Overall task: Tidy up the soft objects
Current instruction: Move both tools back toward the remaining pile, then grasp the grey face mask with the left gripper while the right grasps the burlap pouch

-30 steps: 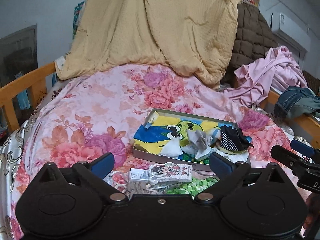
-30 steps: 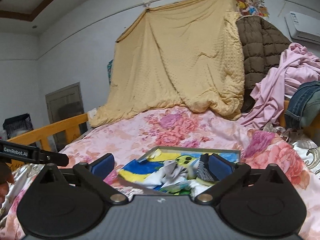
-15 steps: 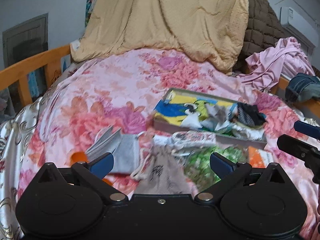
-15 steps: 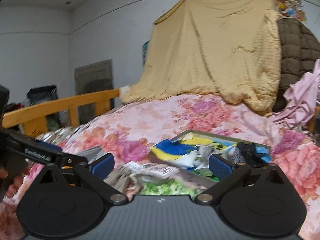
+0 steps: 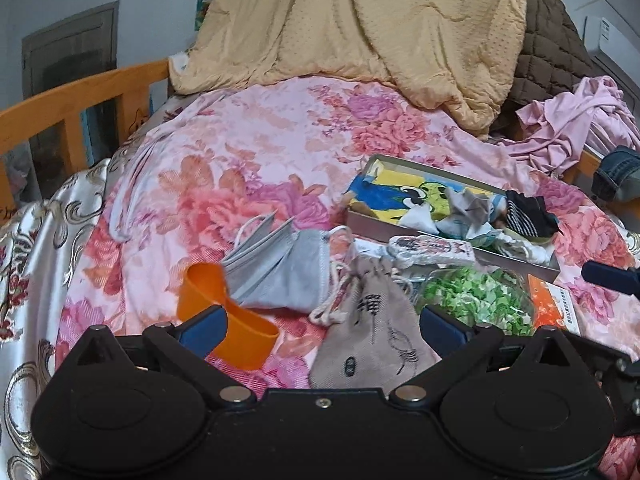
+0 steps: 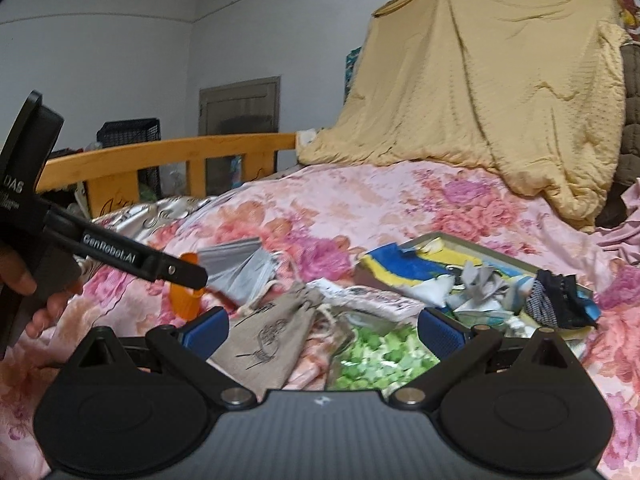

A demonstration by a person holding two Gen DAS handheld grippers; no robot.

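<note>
A shallow box [image 5: 452, 236] with a cartoon-print lining holds several socks, among them a striped dark one [image 5: 528, 220]; it also shows in the right wrist view [image 6: 476, 276]. In front of it lie grey face masks [image 5: 280, 268], a beige drawstring pouch [image 5: 376, 328], a bag of green bits [image 5: 476, 300] and an orange cup [image 5: 224, 312]. My left gripper [image 5: 320, 324] is open and empty just above the pouch and cup. My right gripper [image 6: 324, 332] is open and empty over the pouch [image 6: 272, 336] and green bag [image 6: 376, 356].
Everything lies on a pink floral bedspread [image 5: 260, 152]. A yellow blanket [image 5: 360, 32] is piled at the back, pink clothes [image 5: 568, 128] and jeans [image 5: 620, 176] at the right. A wooden bed rail [image 5: 80, 100] runs along the left. An orange packet [image 5: 552, 304] lies by the green bag.
Both grippers have pulled back and swung left, so the masks, pouch, cup and green bag came into view in front of the box. Both stay open and empty.
</note>
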